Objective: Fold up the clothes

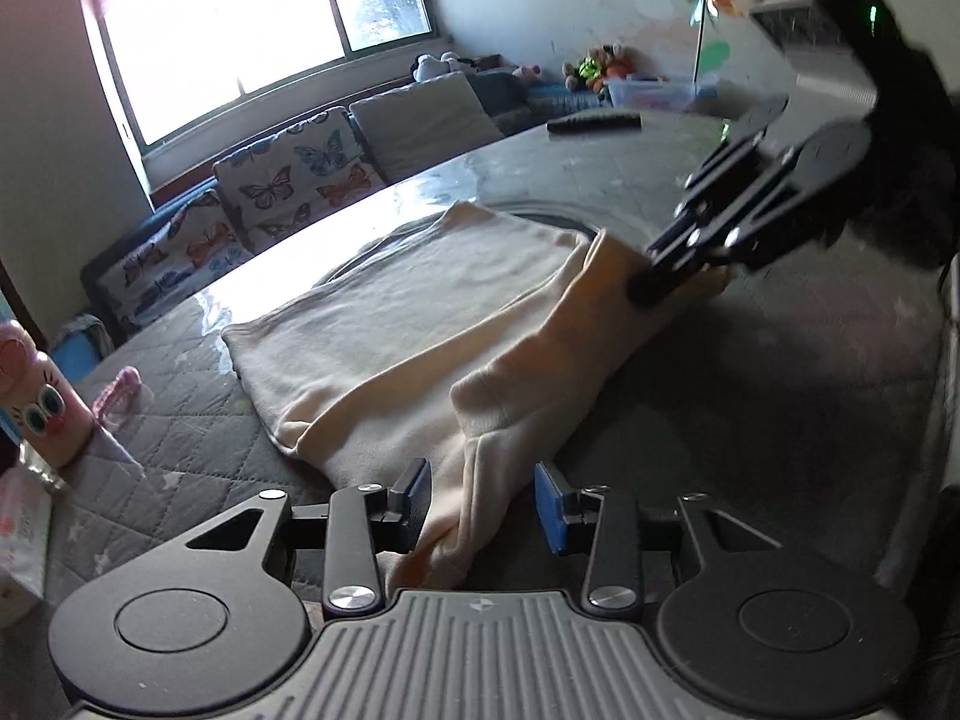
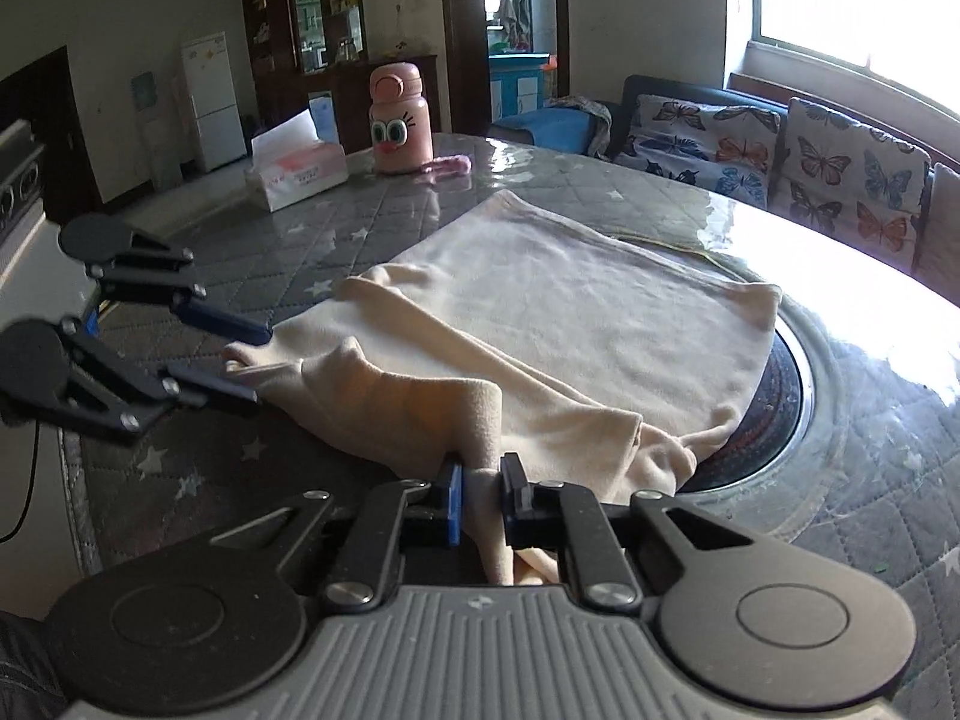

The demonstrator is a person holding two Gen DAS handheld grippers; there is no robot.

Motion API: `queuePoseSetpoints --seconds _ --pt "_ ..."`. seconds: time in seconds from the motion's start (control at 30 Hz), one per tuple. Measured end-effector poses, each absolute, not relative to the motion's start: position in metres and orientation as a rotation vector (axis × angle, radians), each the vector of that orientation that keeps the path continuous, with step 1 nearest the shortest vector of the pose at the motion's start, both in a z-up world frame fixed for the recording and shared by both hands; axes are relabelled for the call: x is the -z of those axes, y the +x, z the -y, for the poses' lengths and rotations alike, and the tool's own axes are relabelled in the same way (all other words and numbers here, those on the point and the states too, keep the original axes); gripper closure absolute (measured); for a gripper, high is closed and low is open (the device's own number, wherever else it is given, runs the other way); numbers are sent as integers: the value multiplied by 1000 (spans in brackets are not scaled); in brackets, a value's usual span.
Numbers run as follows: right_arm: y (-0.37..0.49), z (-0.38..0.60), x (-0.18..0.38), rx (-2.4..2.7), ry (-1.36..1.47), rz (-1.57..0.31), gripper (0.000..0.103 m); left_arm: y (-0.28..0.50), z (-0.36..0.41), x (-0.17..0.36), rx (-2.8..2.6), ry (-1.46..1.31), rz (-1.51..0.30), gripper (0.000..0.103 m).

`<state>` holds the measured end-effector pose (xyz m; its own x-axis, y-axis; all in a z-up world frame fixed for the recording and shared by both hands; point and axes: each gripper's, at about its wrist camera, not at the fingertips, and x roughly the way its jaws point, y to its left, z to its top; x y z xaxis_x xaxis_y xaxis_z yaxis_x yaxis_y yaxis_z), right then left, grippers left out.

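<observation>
While both grippers sit at its near edge, the big round table point(image 2: 630, 192), under a grey quilted cover, takes most of the view, with a dark round inset point(image 2: 786, 384) at its middle. Cream garment point(image 2: 570, 306) lies flat across the table, partly over the inset, near edge bunched and lifted. Butterfly-print sofa cushions point(image 2: 840, 174) run behind, under the bright window. Tissue box point(image 2: 297, 174) and pink cartoon bottle point(image 2: 396, 120) stand at the far side, close together. Black remote point(image 1: 594, 122) lies on the far table edge in the left wrist view. Right gripper point(image 2: 482, 495): fingers pressed in on a fold of the garment, pinching it. Left gripper point(image 1: 483, 504): fingers spread apart, cloth end lying loosely between them, touching the left pad only.
</observation>
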<state>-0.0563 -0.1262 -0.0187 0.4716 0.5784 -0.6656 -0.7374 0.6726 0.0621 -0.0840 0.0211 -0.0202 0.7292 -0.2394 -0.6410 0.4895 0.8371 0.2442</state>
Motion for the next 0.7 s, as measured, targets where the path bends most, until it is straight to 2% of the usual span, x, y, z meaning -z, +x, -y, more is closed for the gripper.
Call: queuePoseSetpoints --seconds 0.07,0.13,0.2,0.7 --pt "-58 127 18 -810 -243 -703 92 -80 -21 25 410 438 -643 64" --pt "-62 128 16 -804 -234 -690 93 -78 -20 29 410 465 -641 86" --pt "-65 129 15 -801 -227 -674 93 -80 -20 30 407 475 -630 94" --pt "-125 162 -31 -867 -182 -594 94 -164 -26 -29 480 396 -537 96"
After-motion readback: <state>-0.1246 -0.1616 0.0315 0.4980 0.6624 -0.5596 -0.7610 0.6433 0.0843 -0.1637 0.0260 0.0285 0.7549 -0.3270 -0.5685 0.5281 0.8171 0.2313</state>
